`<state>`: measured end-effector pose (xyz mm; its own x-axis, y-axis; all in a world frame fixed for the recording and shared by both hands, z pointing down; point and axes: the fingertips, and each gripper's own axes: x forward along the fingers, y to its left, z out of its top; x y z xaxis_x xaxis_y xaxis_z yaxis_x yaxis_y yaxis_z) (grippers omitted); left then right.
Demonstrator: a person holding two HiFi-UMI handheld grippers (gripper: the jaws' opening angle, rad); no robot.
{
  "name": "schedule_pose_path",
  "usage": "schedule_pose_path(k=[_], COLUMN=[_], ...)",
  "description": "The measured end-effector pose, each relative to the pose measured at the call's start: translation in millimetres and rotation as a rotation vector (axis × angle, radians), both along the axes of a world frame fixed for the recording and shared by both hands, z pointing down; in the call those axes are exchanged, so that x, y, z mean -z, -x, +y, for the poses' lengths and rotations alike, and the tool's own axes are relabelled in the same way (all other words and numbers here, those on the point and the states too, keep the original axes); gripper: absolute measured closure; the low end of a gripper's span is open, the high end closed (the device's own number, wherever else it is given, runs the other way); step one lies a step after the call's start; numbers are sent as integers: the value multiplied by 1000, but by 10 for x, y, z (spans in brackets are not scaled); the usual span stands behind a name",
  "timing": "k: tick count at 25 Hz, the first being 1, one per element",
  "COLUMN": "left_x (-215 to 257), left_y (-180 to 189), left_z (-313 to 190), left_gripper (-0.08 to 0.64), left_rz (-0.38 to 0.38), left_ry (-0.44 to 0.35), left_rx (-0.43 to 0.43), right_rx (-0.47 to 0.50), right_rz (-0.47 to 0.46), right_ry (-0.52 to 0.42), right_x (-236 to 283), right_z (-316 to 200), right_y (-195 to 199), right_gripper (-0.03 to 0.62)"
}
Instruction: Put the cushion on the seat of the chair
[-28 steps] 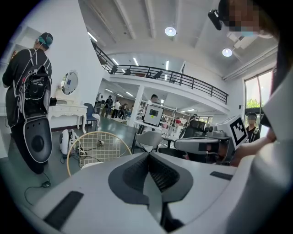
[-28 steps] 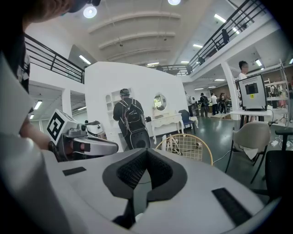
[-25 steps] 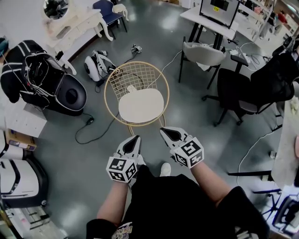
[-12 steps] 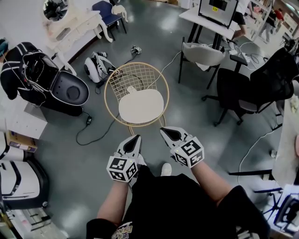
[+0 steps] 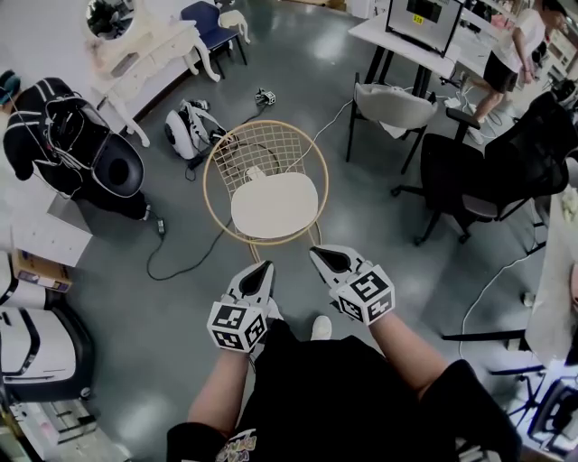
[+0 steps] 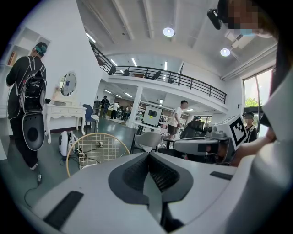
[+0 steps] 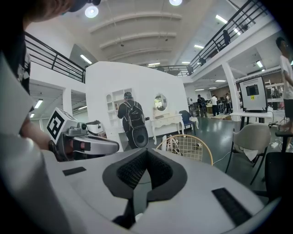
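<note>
Nearest, at the bottom of the head view, the person's black-clad torso (image 5: 334,397) stands well short of the chair (image 5: 269,149), with a white shoe (image 5: 320,327) on the grey floor (image 5: 135,307) between torso and chair. The left claw (image 5: 263,268) and the right claw (image 5: 315,254) hover side by side just short of the chair's front edge, both pointing toward it and touching nothing. Both gripper views show the jaws pressed together with nothing between them. The cushion (image 5: 274,206), pale and rounded, lies flat on the chair's seat, in front of its gold-rimmed wire back. A black cable (image 5: 177,255) snakes over the floor to the left of the chair. Beyond the chair's back, to the left, lies a white and black device (image 5: 190,126). Farther left of the chair stands a person in black (image 5: 36,135). To the right of the chair are a grey chair (image 5: 393,104) and a black office chair (image 5: 465,176). Farthest behind the chair are a white dressing table (image 5: 149,50) and a worktop (image 5: 384,38) carrying a monitor (image 5: 424,18).
</note>
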<state>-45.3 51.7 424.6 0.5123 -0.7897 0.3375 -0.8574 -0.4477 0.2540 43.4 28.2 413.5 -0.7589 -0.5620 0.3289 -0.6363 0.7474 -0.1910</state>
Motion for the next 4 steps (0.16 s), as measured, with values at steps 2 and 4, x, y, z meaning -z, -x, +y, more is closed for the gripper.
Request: schedule_pose_path(k=[2, 4], left_x=[-6, -9], left_y=[6, 16], left_z=[9, 16], left_gripper=[541, 541], left_rz=[0, 1], left_ry=[0, 1], left_rx=[1, 1], right_rx=[1, 1], right_rz=[0, 1], right_ry=[-1, 0], right_x=[-3, -5], right_z=[7, 11], right_y=[9, 20], right_gripper=[581, 581])
